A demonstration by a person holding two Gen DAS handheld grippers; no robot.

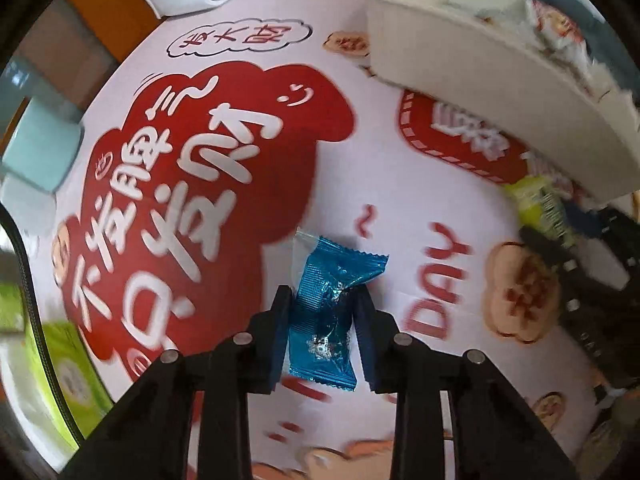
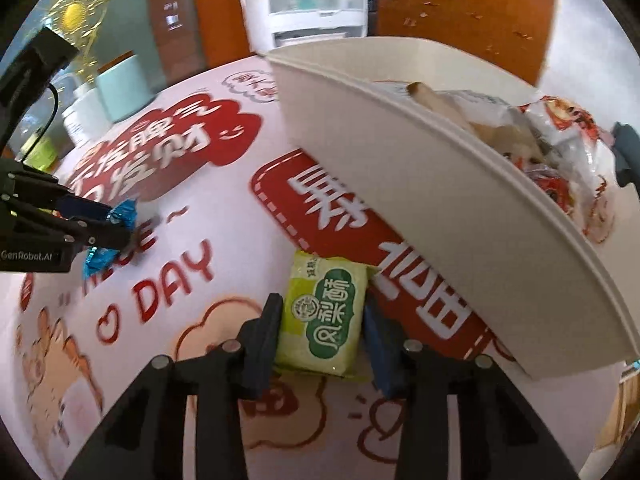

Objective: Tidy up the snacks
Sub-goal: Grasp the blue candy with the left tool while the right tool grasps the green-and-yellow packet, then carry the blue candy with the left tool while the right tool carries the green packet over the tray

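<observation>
Lettering covers the bench: its white cloth carries big red cloud shapes with white Chinese characters, the red word "DAY" beside a small heart, and cartoon drawings in peach tones. "GenRobot.AI" is printed in white on the black body of the left tongs, seen from the right wrist. Those left tongs are clamped on a blue foil candy, its crimped ends sticking out past the pads. The right tongs straddle a green pastry packet with white characters on a green oval label; it lies flat on the cloth, and whether the pads press it I cannot tell. Just beside it stands a cream bin holding wrapped snacks with red print. Beyond the far edge are a pale teal container, a white appliance and orange-brown wooden panels.
</observation>
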